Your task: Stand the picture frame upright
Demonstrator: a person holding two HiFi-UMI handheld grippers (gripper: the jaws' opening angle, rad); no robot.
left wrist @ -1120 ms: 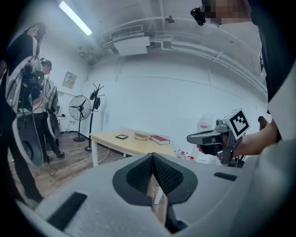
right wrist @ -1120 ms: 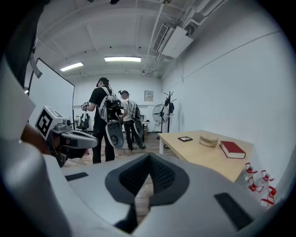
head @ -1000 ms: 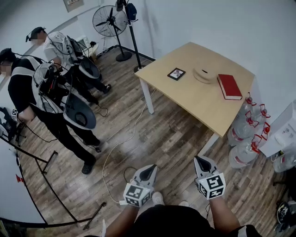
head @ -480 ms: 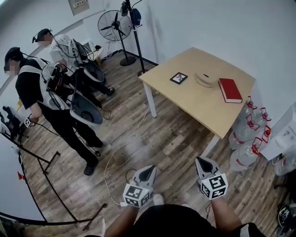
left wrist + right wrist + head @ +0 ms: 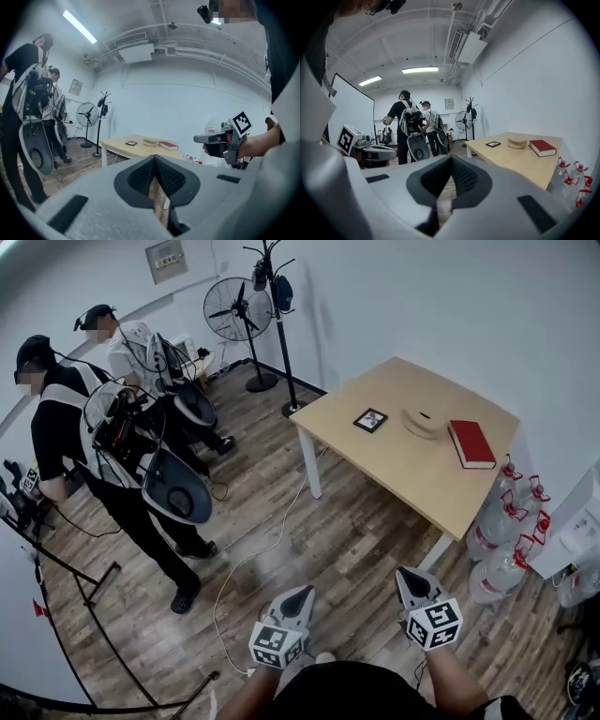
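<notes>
- The picture frame is lying flat, face up, near the far-left corner of the wooden desk, with nothing touching it.
- Both tools are hanging low over the plank floor, well apart from the desk, so I'm judging this as the approach step, with the standing-up not yet begun.
- The left gripper is showing its jaws pressed together with nothing between them; only floor is peeking through the slit.
- The right gripper is looking the same: jaws closed tight and empty.
- The next move is probably calling for a walk up to the desk, jaws spreading, then one edge of the frame being lifted so it can tip up onto its lower edge or a back prop, if it has one. No prop is showing from here.
- Just beside the frame, a pale round dish is sitting on the desk. I can't tell whether it's holding anything, though a dark spot is showing on top.
- A red book is lying closed further right.
- Clear water jugs with red caps are standing on the floor at the desk's right end, their fill level unclear.
</notes>
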